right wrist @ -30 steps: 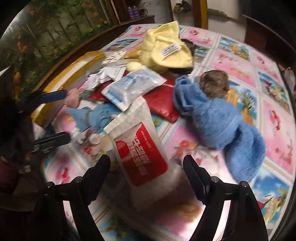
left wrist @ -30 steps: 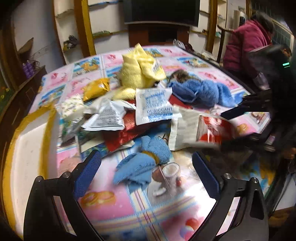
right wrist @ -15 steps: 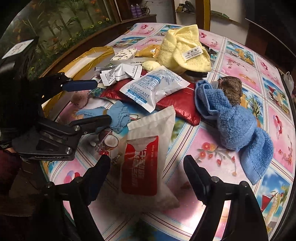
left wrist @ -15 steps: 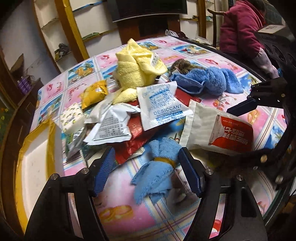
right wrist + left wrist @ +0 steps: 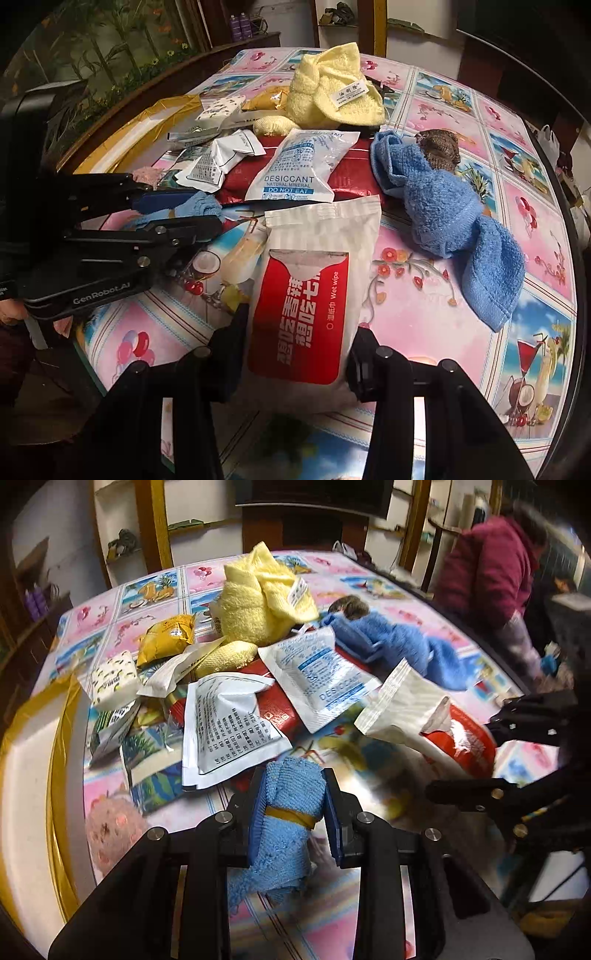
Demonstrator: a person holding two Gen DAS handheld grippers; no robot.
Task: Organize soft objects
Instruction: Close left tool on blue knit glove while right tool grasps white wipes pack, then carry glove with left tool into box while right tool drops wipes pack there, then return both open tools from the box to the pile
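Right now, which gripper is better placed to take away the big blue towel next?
Probably right: the big blue towel lies on its side, though both closing grippers already hold things.

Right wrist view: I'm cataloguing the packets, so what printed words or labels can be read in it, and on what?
"DESICCANT", "NATURAL MINERAL", "DO NOT EAT": white desiccant packet.
"Wet wipe", beside large Chinese characters I cannot make out: red and white wet wipe pack.
"GenRobot.AI": body of the left gripper.
Tag on the yellow towel: too small to read.
Small white sachet: print too small to read.
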